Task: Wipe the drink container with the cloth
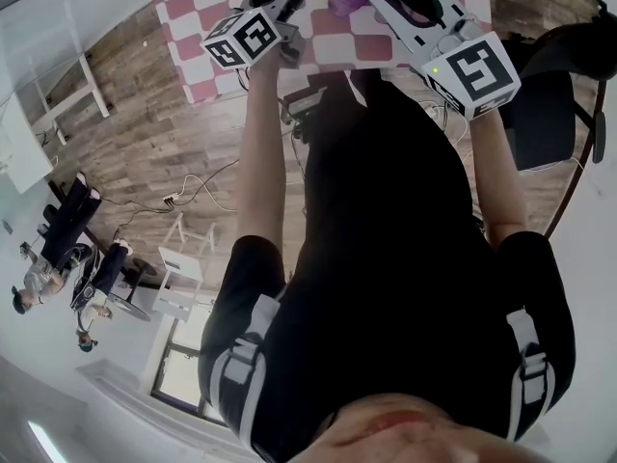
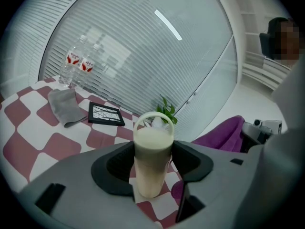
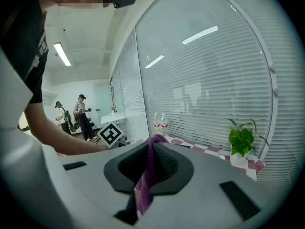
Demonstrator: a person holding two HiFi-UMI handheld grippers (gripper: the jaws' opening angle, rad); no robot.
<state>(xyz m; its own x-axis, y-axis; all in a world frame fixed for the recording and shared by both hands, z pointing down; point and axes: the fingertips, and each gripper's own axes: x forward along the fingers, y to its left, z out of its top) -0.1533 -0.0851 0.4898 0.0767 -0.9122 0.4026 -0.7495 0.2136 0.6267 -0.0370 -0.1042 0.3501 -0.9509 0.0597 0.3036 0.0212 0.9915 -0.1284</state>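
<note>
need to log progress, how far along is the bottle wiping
Done: both things are grasped. In hand: the left tool is clamped on the cream bottle, and the right tool pinches the purple cloth. Left: the wiping itself. In the left gripper view the cloth sits off to the bottle's right, not touching it.

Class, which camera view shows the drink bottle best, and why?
The left gripper view: the bottle sits whole between the jaws, cream body and loop lid clear. The head view shows at most a sliver at its top edge; the right gripper view shows none.
</note>
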